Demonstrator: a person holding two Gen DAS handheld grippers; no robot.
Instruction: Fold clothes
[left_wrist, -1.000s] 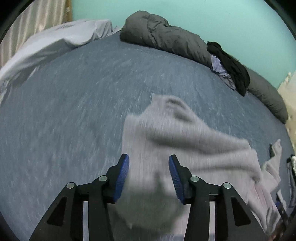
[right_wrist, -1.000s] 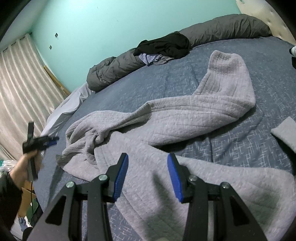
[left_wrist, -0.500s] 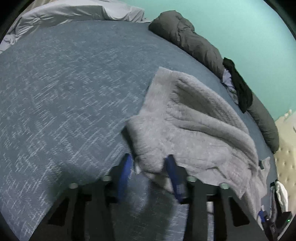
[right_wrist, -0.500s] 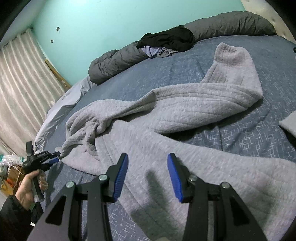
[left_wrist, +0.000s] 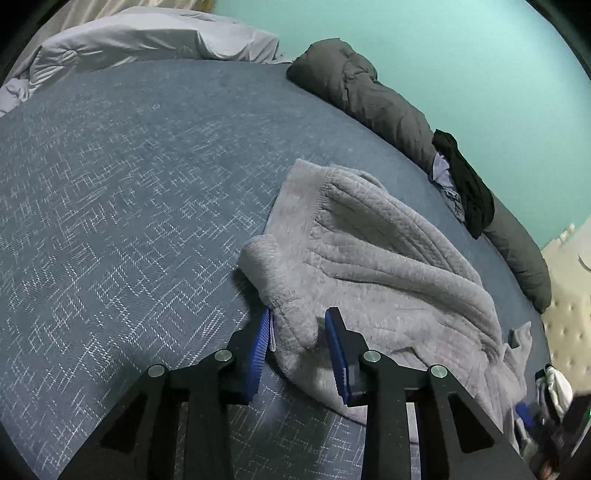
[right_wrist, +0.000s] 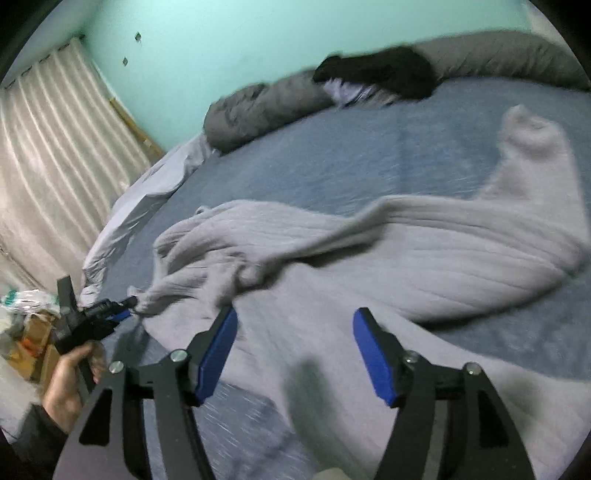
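A grey quilted fleece garment (left_wrist: 369, 258) lies rumpled on the blue bedspread (left_wrist: 129, 184). In the left wrist view my left gripper (left_wrist: 297, 328) is closed in on its near corner, with thick fabric filling the gap between the blue pads. The right wrist view shows that same left gripper (right_wrist: 122, 312) at the garment's (right_wrist: 406, 258) left end, held by a hand (right_wrist: 70, 376). My right gripper (right_wrist: 293, 332) hovers wide open over the garment's near part, with nothing between its fingers. One sleeve stretches off to the far right.
A rolled dark grey duvet (left_wrist: 369, 96) runs along the teal wall, with black clothing (left_wrist: 465, 184) piled on it. A pale sheet (left_wrist: 147, 37) lies bunched at the bed's far left. Curtains (right_wrist: 48, 147) and floor clutter are beyond the bed's left edge. A tufted headboard (left_wrist: 569, 277) is at right.
My left gripper came down to the garment's corner and its fingers narrowed onto the fabric. My right gripper's fingers spread wider and its view swung, blurring the image.
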